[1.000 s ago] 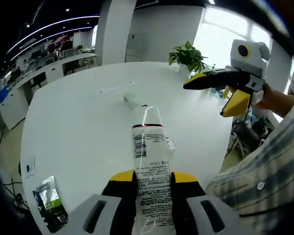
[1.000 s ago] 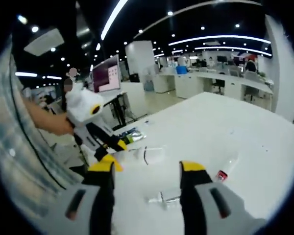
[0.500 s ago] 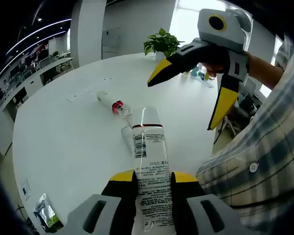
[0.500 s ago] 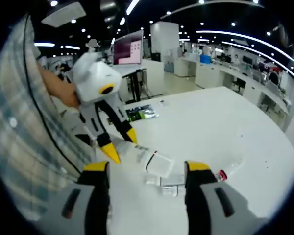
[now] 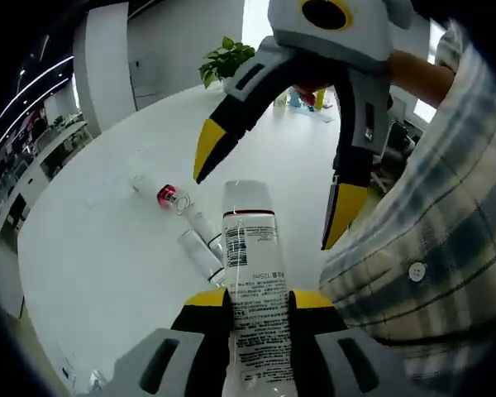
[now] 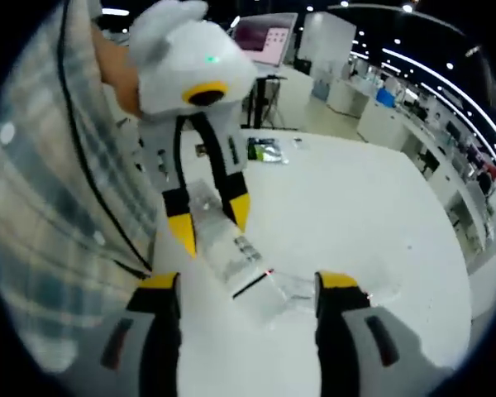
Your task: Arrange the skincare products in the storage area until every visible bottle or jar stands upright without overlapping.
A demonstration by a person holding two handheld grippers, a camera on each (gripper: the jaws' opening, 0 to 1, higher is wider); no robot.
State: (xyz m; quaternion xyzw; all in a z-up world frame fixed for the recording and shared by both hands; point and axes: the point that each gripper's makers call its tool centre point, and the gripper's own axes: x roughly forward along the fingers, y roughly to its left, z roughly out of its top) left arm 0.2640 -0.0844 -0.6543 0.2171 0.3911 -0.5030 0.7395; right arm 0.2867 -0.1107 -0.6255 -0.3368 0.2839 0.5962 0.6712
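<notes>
Two grippers met over the white table mid-handover: the left gripper clamped a clear labelled bottle between its jaws, while the right gripper, jaws spread wide, straddled the bottle's far end. Next, by the look of it, the right had to close on that end so the bottle could be stood upright. Beyond the left jaws lay two products: one clear bottle and one red-capped tube.

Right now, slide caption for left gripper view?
Left gripper grips a clear bottle; the open right gripper straddles its top.
</notes>
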